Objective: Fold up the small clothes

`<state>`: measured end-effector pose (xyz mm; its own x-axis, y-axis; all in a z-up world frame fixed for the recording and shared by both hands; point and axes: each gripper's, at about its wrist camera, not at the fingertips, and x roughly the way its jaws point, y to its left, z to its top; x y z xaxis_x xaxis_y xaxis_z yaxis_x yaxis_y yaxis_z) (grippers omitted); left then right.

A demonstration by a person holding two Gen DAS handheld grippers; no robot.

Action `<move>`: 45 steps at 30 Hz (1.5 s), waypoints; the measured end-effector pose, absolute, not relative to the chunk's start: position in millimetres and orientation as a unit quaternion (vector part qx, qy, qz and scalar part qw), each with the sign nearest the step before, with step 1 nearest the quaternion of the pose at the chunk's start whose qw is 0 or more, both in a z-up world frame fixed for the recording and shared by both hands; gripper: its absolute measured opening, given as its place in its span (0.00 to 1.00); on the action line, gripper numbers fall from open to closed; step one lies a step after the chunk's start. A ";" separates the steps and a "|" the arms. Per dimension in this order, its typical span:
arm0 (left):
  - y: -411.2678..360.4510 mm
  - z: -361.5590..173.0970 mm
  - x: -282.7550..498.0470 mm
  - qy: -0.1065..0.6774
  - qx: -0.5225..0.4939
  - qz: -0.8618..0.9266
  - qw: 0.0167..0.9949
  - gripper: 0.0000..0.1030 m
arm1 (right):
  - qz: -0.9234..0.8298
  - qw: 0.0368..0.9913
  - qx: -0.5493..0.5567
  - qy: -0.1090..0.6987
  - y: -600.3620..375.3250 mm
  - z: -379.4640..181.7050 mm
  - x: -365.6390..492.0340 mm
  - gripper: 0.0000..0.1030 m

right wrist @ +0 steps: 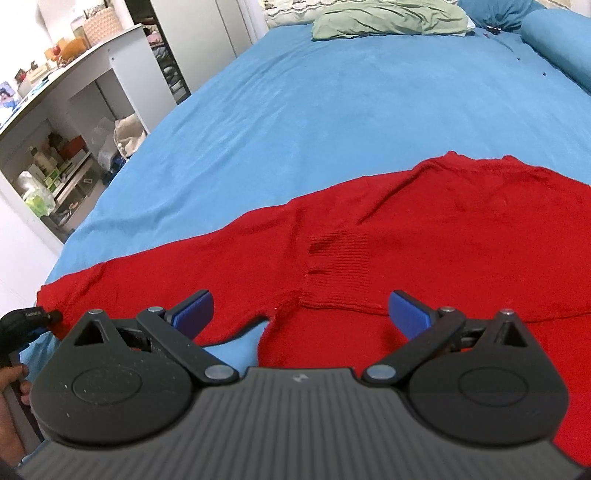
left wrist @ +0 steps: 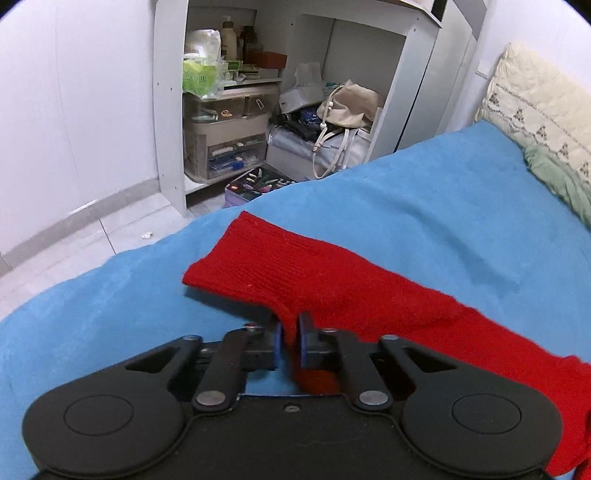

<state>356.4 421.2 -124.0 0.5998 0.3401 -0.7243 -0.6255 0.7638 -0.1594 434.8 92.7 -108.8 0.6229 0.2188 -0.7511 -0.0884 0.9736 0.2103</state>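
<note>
Blue bed (right wrist: pixel 332 92) carries the red sweater (right wrist: pixel 424 229); my left hand-held gripper (left wrist: pixel 290 341) pinches its sleeve (left wrist: pixel 295 266), my right hand-held gripper (right wrist: pixel 301 314) gapes.

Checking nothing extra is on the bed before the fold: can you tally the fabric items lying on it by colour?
Red: 1, the sweater, its sleeve pinched in the left gripper; the right gripper hangs open over it.
Green: 1, the green cloth near the head of the bed.
Cream: 1, the quilted pillow.
Blue: 1, the bedsheet underneath.
Total: 4.
</note>
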 end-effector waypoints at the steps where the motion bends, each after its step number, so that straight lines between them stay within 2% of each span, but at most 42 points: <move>1: 421.2 -123.0 357.5 0.352 -0.202 0.277 0.871 0.06 | 0.084 0.898 0.079 0.425 90.9 -108.9 434.1 1.00; 6: 406.8 -100.0 358.1 0.337 -0.194 0.266 0.882 0.05 | 0.087 0.900 0.084 0.419 80.6 -104.5 430.1 1.00; 11: 356.9 -57.3 367.0 0.303 -0.165 0.219 0.913 0.04 | 0.087 0.904 0.109 0.403 52.3 -89.9 426.1 1.00; 16: 261.0 -22.6 389.1 0.272 -0.135 0.133 0.943 0.04 | 0.072 0.910 0.139 0.384 -0.9 -73.0 422.2 1.00; 20: 154.2 -14.7 407.0 0.267 -0.123 0.038 0.955 0.04 | 0.050 0.916 0.150 0.370 -63.0 -60.1 420.7 1.00; 25: 16.3 -41.7 422.3 0.289 -0.098 -0.085 0.949 0.04 | 0.013 0.919 0.144 0.366 -144.6 -58.2 417.7 1.00; 27: -32.1 -68.7 426.8 0.310 -0.079 -0.115 0.941 0.04 | -0.002 0.919 0.138 0.370 -174.6 -63.4 415.1 1.00; 32: -87.5 -137.4 435.8 0.375 -0.045 -0.127 0.917 0.04 | -0.018 0.906 0.129 0.402 -227.3 -88.6 409.9 1.00; 35: -99.0 -151.9 437.2 0.383 -0.015 -0.126 0.915 0.05 | -0.013 0.898 0.129 0.422 -237.9 -106.0 411.1 1.00; 37: -95.1 -150.1 437.7 0.379 -0.006 -0.138 0.915 0.11 | -0.005 0.896 0.130 0.425 -236.5 -112.9 411.6 1.00; 39: -89.1 -145.2 437.9 0.382 0.000 -0.149 0.912 0.52 | 0.005 0.895 0.135 0.425 -229.5 -116.1 417.0 1.00; 41: -76.1 -137.3 428.9 0.371 0.013 -0.145 0.917 0.67 | 0.023 0.895 0.142 0.423 -221.5 -114.7 425.0 1.00; 45: -30.0 -124.0 407.3 0.373 0.042 -0.117 0.919 0.68 | 0.080 0.890 0.115 0.434 -191.2 -109.0 449.2 1.00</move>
<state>407.3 -30.0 -124.0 0.6938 -0.1830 -0.6965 0.2463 0.9692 -0.0093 449.2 -191.2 -109.0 0.6108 0.2429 -0.7536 -0.0432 0.9606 0.2746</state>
